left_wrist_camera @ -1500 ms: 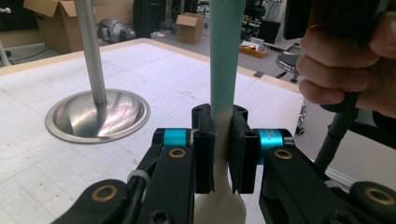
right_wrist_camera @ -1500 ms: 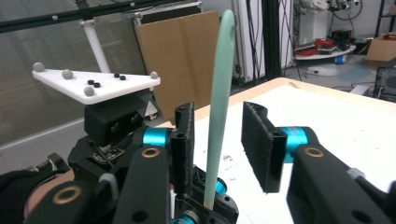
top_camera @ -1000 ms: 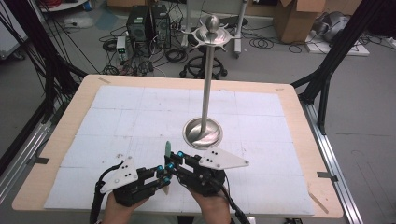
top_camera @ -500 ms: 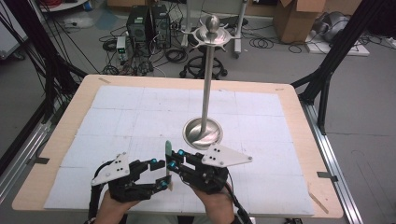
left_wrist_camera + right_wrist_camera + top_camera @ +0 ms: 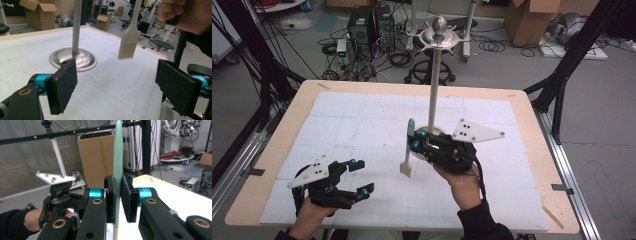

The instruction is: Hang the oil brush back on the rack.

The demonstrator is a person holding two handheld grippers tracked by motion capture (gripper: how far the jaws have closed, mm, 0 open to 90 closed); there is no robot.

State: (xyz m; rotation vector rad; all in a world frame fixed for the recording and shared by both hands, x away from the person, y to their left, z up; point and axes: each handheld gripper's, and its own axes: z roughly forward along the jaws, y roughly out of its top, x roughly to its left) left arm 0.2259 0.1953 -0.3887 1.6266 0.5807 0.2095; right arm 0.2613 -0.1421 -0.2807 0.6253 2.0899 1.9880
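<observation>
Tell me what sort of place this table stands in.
Most likely a robotics lab or workshop. Behind the wooden table stand computer towers amid loose cables on the floor, with opened cardboard boxes nearby, and the right gripper view shows a white robot arm in the background.

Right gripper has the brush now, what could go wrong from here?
The right gripper pinches the brush only on its thin green handle, bristles hanging free, so it could pivot or slip. The metal stand rises right beside it; a swing might knock the pole. The left gripper, jaws just opened and empty, no longer supports the brush.
</observation>
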